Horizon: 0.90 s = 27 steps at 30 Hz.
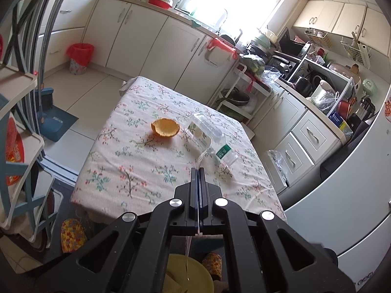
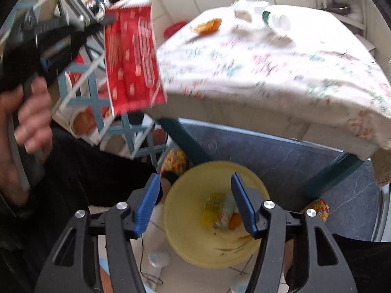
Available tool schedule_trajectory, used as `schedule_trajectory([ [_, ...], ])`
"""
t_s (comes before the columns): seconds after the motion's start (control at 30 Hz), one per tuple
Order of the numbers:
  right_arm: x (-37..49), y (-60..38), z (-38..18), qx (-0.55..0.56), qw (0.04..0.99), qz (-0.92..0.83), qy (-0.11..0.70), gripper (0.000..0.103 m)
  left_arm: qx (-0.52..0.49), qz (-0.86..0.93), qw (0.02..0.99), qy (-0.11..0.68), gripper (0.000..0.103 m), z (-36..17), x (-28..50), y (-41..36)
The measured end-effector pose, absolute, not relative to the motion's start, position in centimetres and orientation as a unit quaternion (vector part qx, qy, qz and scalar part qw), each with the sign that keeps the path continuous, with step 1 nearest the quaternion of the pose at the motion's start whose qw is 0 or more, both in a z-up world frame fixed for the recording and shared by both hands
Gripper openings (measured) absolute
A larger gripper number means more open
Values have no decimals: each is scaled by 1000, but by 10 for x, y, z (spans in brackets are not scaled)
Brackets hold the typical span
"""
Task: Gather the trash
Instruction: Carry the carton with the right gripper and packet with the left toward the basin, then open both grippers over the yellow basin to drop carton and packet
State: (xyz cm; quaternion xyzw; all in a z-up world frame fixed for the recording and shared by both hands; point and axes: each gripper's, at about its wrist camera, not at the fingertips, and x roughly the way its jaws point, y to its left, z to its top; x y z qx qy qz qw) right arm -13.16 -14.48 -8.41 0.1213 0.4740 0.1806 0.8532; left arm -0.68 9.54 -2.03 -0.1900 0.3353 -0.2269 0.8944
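My left gripper (image 1: 198,171) is shut on a red snack wrapper (image 2: 133,58), seen edge-on as a thin strip between its fingers in the left wrist view; the right wrist view shows the wrapper hanging from the left gripper (image 2: 110,19) beside the table's near-left corner. My right gripper (image 2: 195,195) is open and empty, directly above a yellow bin (image 2: 185,239) on the floor that holds some scraps. On the floral table (image 1: 136,171) lie an orange peel (image 1: 165,128), a clear plastic box (image 1: 202,129) and a crushed bottle (image 1: 226,155).
A blue-and-white shelf rack (image 1: 22,131) stands left of the table. Kitchen cabinets (image 1: 156,41) and cluttered counters line the back and right. A red-lined waste bin (image 1: 80,58) and a blue dustpan (image 1: 55,122) sit on the floor. Colourful slippers (image 2: 174,161) are near the yellow bin.
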Motion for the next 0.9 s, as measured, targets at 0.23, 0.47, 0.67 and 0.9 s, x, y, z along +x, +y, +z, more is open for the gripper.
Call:
schedule_trajectory([
  [0.23, -139, -165, -62, 161, 884, 154, 412, 68, -183, -233, 888, 350, 0, -32, -35, 93],
  [0.47, -146, -182, -56, 201, 889, 134, 389, 68, -170, -241, 876, 382, 0, -51, -64, 86],
  [0.67, -157, -187, -51, 213, 893, 129, 375, 69, -120, -260, 840, 460, 0, -84, -93, 58],
  [0.9, -158, -197, -48, 230, 895, 121, 362, 70, -21, -213, 835, 506, 40, -108, -107, 29],
])
